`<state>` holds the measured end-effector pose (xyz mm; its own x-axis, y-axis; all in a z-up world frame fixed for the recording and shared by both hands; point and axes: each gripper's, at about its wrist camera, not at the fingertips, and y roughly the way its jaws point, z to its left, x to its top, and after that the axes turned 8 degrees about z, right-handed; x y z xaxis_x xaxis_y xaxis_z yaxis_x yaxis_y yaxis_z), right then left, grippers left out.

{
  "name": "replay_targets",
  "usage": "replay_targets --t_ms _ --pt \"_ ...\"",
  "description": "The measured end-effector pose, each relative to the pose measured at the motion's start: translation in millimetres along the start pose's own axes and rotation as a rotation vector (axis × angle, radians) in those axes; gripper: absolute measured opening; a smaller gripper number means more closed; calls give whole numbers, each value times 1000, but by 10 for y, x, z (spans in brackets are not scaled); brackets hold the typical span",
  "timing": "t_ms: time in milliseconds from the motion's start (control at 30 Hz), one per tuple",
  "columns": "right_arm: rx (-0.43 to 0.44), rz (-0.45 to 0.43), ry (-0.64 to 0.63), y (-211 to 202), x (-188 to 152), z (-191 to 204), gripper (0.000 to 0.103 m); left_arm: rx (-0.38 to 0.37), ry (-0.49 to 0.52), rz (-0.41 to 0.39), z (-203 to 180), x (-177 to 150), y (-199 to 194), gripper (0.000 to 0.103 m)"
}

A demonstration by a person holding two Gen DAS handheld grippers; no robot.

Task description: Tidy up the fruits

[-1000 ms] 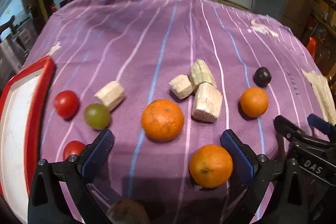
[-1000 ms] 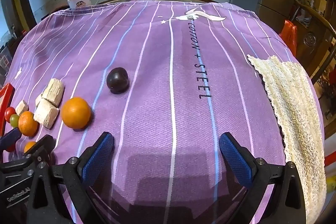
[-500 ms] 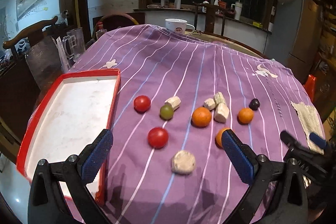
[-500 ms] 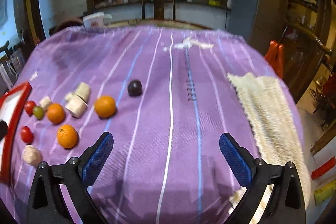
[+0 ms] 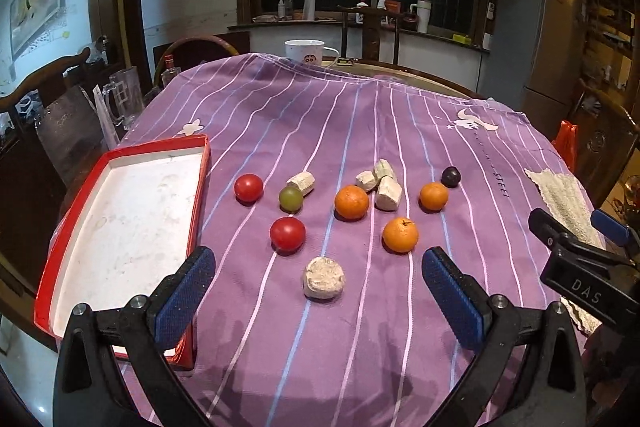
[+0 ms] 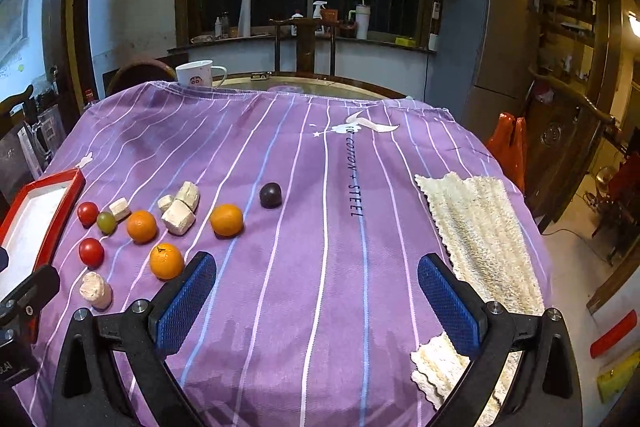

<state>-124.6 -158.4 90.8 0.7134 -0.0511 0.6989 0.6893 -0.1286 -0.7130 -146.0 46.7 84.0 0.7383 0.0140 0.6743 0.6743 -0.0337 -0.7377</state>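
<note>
**Fruits loose on the striped cloth**

Three oranges, two tomatoes, a green grape and a dark plum lie among pale chunks beside the red tray. Left gripper and right gripper hang above the purple tablecloth, both spread wide and holding nothing. A cream mat lies at the right edge.

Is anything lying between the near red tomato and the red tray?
Nothing visible does: only bare striped cloth separates the near tomato from the red tray. The left tool is open and empty.
</note>
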Motion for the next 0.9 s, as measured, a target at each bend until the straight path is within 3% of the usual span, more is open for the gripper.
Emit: replay_targets --t_ms 533,667,833,900 --pt "32 -6 -11 15 -41 -48 103 1 -41 19 255 -14 93 103" --pt "153 -16 -34 71 2 -111 103 9 -46 4 396 -8 103 103" --pt "310 83 -49 210 132 -116 102 20 -29 28 492 2 187 103" --pt "367 113 -53 274 173 -114 97 6 -7 36 455 -7 211 103"
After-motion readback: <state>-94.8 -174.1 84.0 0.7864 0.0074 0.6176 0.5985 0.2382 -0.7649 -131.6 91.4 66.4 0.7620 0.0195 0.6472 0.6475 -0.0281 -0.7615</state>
